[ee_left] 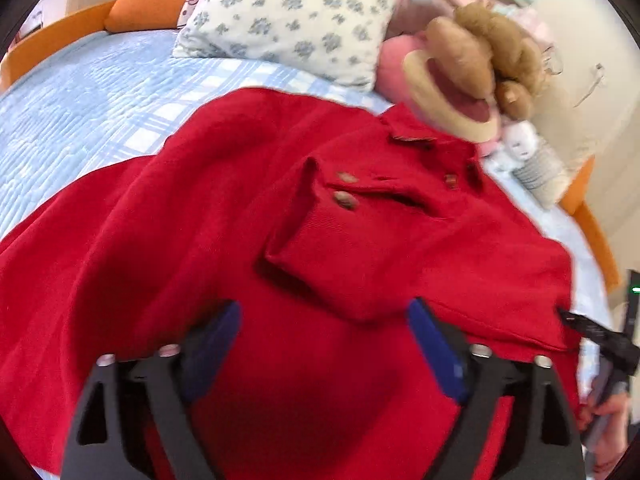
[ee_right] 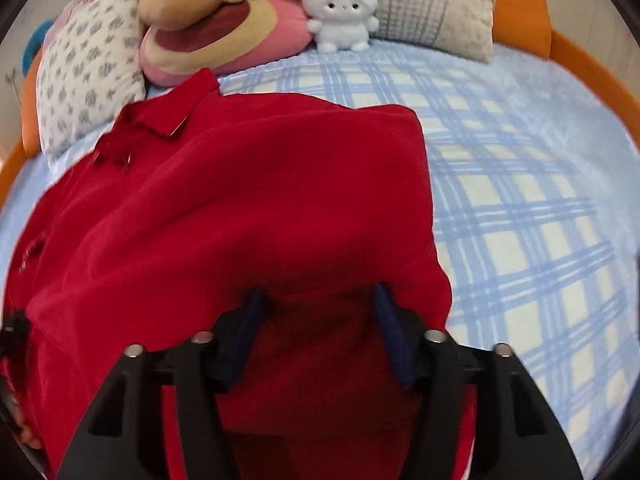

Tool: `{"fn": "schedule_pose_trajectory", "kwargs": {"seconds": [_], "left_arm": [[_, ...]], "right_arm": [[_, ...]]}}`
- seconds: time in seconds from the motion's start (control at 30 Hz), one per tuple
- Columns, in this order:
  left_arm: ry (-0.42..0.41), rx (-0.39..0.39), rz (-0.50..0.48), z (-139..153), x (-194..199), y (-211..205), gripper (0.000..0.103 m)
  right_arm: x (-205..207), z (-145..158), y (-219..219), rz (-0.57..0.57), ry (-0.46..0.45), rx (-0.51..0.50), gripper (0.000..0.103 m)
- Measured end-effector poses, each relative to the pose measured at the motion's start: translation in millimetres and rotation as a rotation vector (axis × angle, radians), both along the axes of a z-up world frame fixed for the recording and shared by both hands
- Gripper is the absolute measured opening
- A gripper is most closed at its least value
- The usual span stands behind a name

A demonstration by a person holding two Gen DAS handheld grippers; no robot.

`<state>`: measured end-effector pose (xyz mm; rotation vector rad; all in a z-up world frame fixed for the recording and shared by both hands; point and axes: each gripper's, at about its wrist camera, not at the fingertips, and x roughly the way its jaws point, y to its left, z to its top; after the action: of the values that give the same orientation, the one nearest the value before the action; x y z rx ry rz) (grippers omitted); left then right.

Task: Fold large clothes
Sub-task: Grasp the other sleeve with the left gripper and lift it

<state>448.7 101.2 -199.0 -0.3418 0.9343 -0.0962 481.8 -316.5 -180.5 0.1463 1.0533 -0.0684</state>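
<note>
A large red knit garment [ee_left: 160,220] with a collar [ee_left: 412,128] and brown buttons is spread on the bed. One sleeve [ee_left: 320,256] is folded across its chest, cuff toward me. My left gripper [ee_left: 324,312] hovers just over the fabric below that cuff, open wide, with nothing pinched. In the right wrist view the red garment [ee_right: 260,200] fills the left and centre. My right gripper [ee_right: 320,296] stands open at its near right part, blue pads either side of a hump of red cloth without visibly pressing it. The right gripper [ee_left: 592,332] also shows at the garment's right edge.
The garment lies on a blue plaid blanket [ee_right: 520,200] inside an orange bed rim [ee_right: 580,64]. At the head end are a floral pillow [ee_left: 292,16], a pink round cushion [ee_right: 224,40], a brown plush [ee_left: 480,52], a white plush [ee_right: 344,12] and a checked pillow [ee_right: 436,12].
</note>
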Motion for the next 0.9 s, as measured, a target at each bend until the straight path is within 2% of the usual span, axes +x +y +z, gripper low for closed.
{"fn": "schedule_pose_trajectory", "kwargs": {"seconds": [0.1,0.23,0.43,0.53,0.63,0.73,0.87,0.9], "left_arm": [[-0.049,-0.033,-0.026,25.4,-32.8,10.7,0.095],[-0.089,-0.089,0.006,52.3,-86.5,58.4,0.096],[-0.1,-0.144,0.175,74.1,-169.8,183.0,0.1],[-0.068,-0.24,0.274,67.3,-213.9,251.9,0.1],[-0.056,-0.268,0.37,54.6,-250.4,301.4,0.1],[-0.015,-0.311,0.425,27.7,-274.6,336.5,0.1],[0.039,-0.377,0.458,-7.7,-284.2,356.0,0.1],[0.049,-0.419,0.455,-18.7,-284.6,359.4,0.1]], "right_arm": [[-24.0,23.0,8.9,0.027,-0.066,0.015,0.081],[-55.3,57.4,34.7,0.103,-0.126,0.012,0.082],[-92.2,97.7,85.8,0.225,-0.188,0.016,0.086],[-108.8,110.2,121.3,0.303,-0.199,0.023,0.087],[-120.6,116.8,155.8,0.369,-0.192,0.031,0.087],[-130.8,118.9,188.6,0.416,-0.18,0.043,0.087],[-139.5,113.0,227.1,0.471,-0.154,0.019,0.087],[-141.2,110.7,235.2,0.48,-0.148,0.014,0.087]]}}
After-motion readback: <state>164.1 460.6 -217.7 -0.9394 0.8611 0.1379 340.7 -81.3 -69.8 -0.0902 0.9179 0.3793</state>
